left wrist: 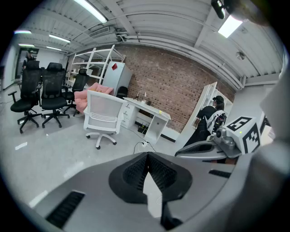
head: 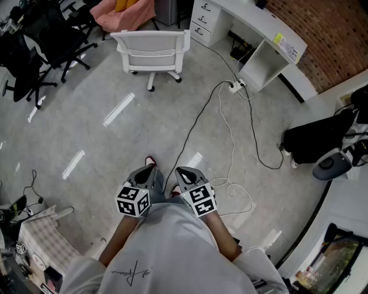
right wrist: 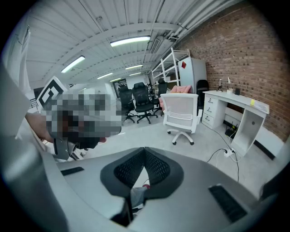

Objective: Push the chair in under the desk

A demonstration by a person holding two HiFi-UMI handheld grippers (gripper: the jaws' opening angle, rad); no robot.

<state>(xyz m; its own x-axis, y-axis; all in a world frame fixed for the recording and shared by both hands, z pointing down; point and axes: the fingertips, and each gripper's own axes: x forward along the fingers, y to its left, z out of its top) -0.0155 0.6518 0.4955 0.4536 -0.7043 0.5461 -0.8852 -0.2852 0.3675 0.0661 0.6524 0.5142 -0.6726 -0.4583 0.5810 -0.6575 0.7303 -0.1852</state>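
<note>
Down at the bottom of the head view, close against the person's body, the left gripper (head: 150,169) and the right gripper (head: 180,171) sit side by side, tilted down toward the grey floor (head: 115,143), each with its jaws pressed together on nothing. Well ahead of them the white mesh-backed office chair (head: 152,50) stands out on the open floor with its backrest facing the person, well apart from the white desk (head: 270,34) that runs along the brick wall (head: 336,40). A power strip (head: 236,86) with trailing cables (head: 230,132) lies beside the desk's open end compartment, and what seems to be a pink upholstered seat (head: 123,14) sits just beyond the chair, near several black office chairs (head: 46,40).
</note>
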